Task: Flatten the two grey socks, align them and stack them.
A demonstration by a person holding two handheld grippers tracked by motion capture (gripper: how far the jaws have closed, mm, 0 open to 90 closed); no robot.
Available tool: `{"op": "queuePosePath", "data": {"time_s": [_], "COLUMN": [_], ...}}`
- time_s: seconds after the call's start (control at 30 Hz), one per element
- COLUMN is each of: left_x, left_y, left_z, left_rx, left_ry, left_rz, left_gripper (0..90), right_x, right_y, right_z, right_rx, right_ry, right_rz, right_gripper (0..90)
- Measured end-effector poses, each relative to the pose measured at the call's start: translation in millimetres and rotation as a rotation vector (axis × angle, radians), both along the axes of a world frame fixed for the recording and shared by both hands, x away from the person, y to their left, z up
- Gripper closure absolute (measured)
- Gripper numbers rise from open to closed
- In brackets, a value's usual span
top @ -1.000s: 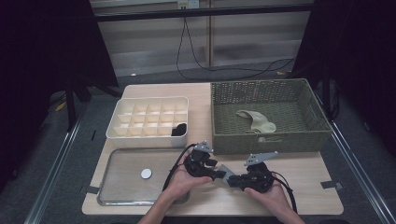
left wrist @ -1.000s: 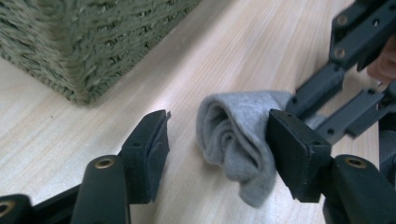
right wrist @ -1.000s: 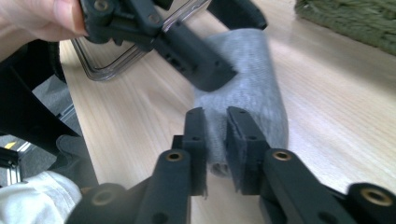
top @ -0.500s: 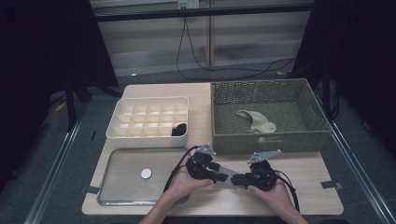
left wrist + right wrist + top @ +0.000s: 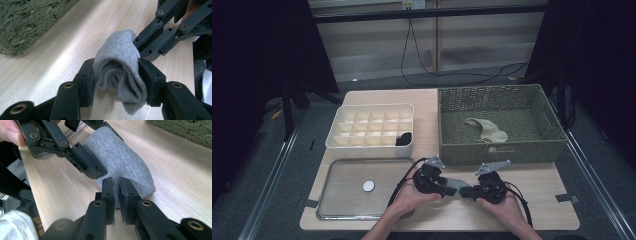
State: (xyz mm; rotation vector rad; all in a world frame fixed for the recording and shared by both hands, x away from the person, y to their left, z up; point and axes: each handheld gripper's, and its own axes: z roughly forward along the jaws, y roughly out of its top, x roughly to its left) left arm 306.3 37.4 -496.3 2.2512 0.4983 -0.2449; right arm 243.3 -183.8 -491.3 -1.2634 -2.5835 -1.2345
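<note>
A dark room surrounds my pale wooden table (image 5: 432, 100), with a cable drooping along the back wall at twelve o'clock. On the far right of the tabletop sits the woven green basket (image 5: 498, 97) holding a beige sock (image 5: 486, 129); left of it, around eleven o'clock from my hands, is the white divider box (image 5: 371, 126) with something dark in its near right compartment (image 5: 403, 139). At about nine o'clock from the grippers lies the clear tray (image 5: 337, 195) with a small white disc (image 5: 368, 186) on it. I have both grippers low at the near edge, facing each other, the left gripper (image 5: 443, 186) and the right gripper (image 5: 468, 191) almost tip to tip, with the grey sock (image 5: 455, 185) stretched between them just above the wood. In the left gripper view the grey sock (image 5: 120, 72) is a rolled bundle squeezed between my two black jaws — they have just been closing on it, and the pads press into the cloth on both sides; the other gripper's linkage reaches in from two o'clock. In the right gripper view the right gripper (image 5: 116, 192) has also just been closing, and its jaws now stand nearly together, pinching a thin edge of the grey sock (image 5: 125, 165) — the rest of the cloth fans away toward twelve o'clock, where the left gripper's jaw (image 5: 85, 162) clamps it.
</note>
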Motion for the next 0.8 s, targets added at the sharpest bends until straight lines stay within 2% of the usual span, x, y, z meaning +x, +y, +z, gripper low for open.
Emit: {"op": "queuePosePath", "data": {"time_s": [0.07, 0.1, 0.13, 0.17, 0.2, 0.23, 0.3, 0.33, 0.4, 0.43, 0.47, 0.5, 0.53, 0.57, 0.63, 0.67, 0.73, 0.8], "left_x": [-0.4, -0.7, -0.5, -0.1, 0.2, 0.5, 0.7, 0.5, 0.9, 0.8, 0.9, 0.6, -0.1, -0.2, 0.2, 0.2, 0.3, 0.7], "left_y": [0.1, 0.1, 0.1, -0.3, -0.1, 0.3, 0.1, -0.3, -0.1, 0.3, 0.2, 0.5, 0.2, 0.7, 1.8, 2.6, 4.6, 6.9], "left_z": [0.5, 1.6, 1.4, -0.1, 0.0, 1.4, 2.0, 1.5, 2.6, 4.1, 4.2, 6.0, 5.4, 7.2, 8.4, 9.8, 11.4, 11.5], "left_rx": [0.006, 0.023, 0.021, -0.006, -0.004, 0.021, 0.024, 0.002, 0.009, 0.027, 0.013, 0.031, 0.001, 0.025, 0.017, 0.027, 0.023, -0.004], "left_ry": [-0.001, -0.011, -0.009, 0.003, 0.008, 0.004, 0.015, 0.025, 0.022, 0.013, 0.019, 0.001, 0.015, 0.006, 0.020, 0.012, 0.014, 0.020], "left_rz": [0.000, 0.001, -0.003, -0.004, -0.006, -0.001, 0.005, 0.001, -0.008, -0.006, -0.010, -0.010, -0.004, -0.001, -0.005, 0.002, 0.010, 0.011], "left_gripper": [54.7, 56.4, 58.3, 60.2, 61.5, 62.6, 64.0, 64.3, 64.5, 64.5, 64.5, 64.5, 64.6, 64.5, 64.6, 64.6, 64.6, 64.6], "right_x": [0.3, 0.5, 0.8, 1.3, 2.3, 3.0, 3.6, 3.7, 3.8, 3.5, 3.2, 3.0, 2.5, 1.9, 1.0, 0.5, 0.2, 0.2], "right_y": [0.0, -0.1, -0.4, -0.8, -1.7, -2.2, -2.4, -2.4, -2.7, -2.9, -3.1, -3.1, -2.9, -3.1, -4.1, -5.0, -7.1, -8.5], "right_z": [0.0, 0.0, 0.0, -0.2, -0.4, -0.4, 0.4, 0.6, 1.1, 1.6, 2.1, 2.7, 3.8, 4.9, 7.2, 8.4, 9.6, 10.6], "right_rx": [-0.001, -0.001, 0.002, 0.011, 0.014, 0.020, 0.020, 0.025, 0.028, 0.033, 0.039, 0.039, 0.040, 0.048, 0.054, 0.056, 0.068, 0.075], "right_ry": [-0.001, -0.002, 0.002, 0.008, 0.007, 0.010, 0.007, 0.011, 0.007, 0.008, 0.007, 0.006, 0.005, 0.003, -0.010, -0.013, -0.024, -0.029], "right_rz": [0.003, 0.004, 0.003, 0.003, 0.006, 0.006, 0.010, 0.010, 0.010, 0.012, 0.013, 0.015, 0.016, 0.016, 0.014, 0.008, -0.005, -0.011], "right_gripper": [83.3, 83.3, 83.2, 83.2, 83.2, 83.1, 82.8, 82.5, 81.4, 80.3, 79.4, 78.4, 77.2, 75.5, 73.3, 72.2, 69.9, 67.9]}}
